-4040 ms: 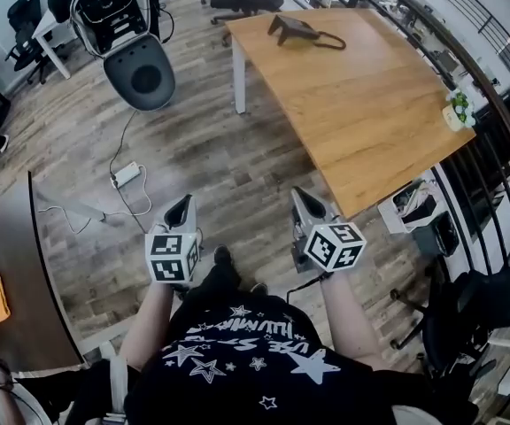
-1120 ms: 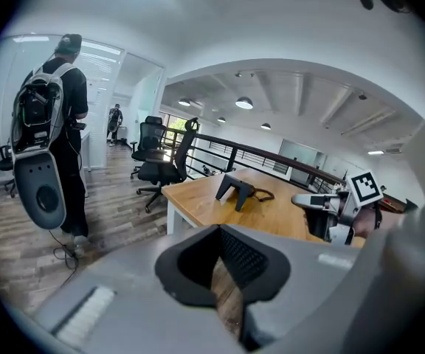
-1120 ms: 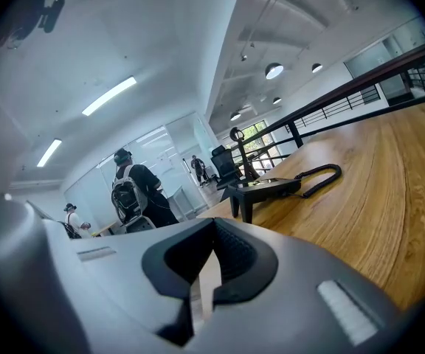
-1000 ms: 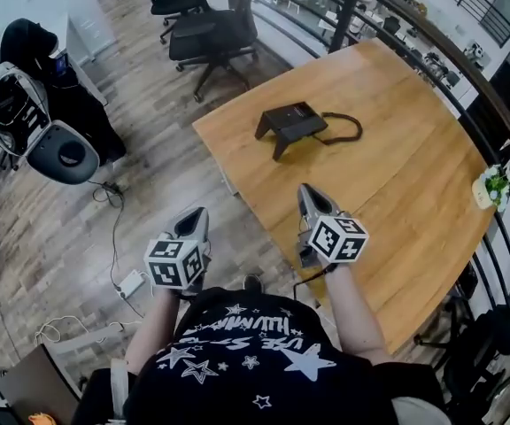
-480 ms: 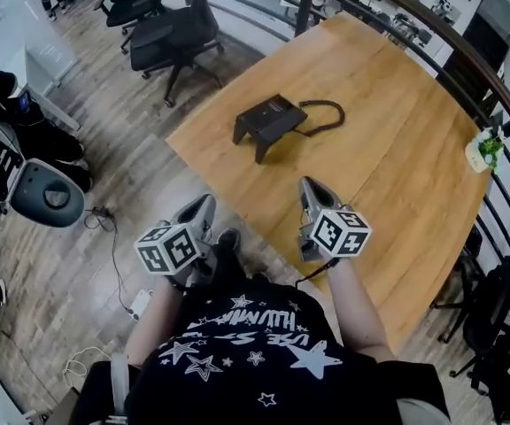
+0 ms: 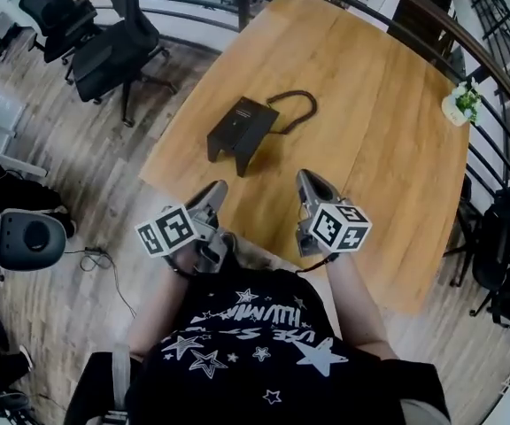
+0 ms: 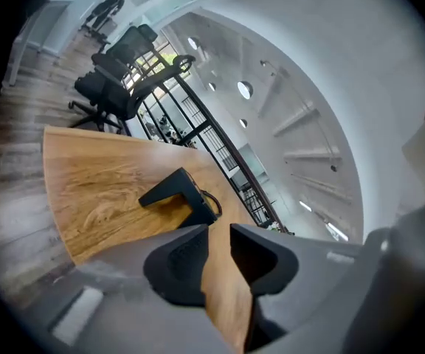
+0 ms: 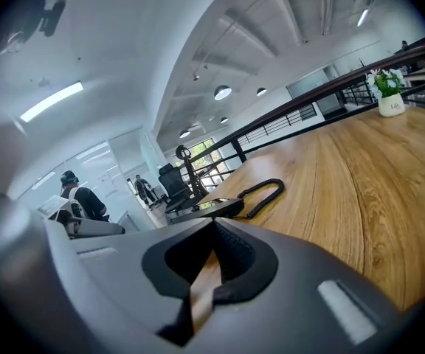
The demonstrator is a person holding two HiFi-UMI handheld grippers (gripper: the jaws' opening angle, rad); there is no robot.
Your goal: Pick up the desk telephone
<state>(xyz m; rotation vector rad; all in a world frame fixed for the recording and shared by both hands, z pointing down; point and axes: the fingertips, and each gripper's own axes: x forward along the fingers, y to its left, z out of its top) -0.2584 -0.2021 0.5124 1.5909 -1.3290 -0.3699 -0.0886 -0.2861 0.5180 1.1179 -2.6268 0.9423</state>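
A: Where is the desk telephone [image 6: 240, 131]?

B: The black telephone lies untouched on the wooden tabletop [image 6: 370, 122]. Its coiled cord [image 6: 295, 104] loops away on the telephone's far side. A small potted plant [image 6: 460, 104] stands well apart, off to the telephone's right.

A: And the claws?

B: Both hover short of the telephone, on the person's side of it, touching nothing. The left claw [image 6: 217, 189] has its jaws opening, and only tabletop shows through the narrow gap. The right claw [image 6: 304, 180] has its jaws closed tip to tip, with nothing in them.

A: How far along is the pick-up?

B: Barely begun, I judge. Reaching the telephone, closing on it and lifting it are all left.
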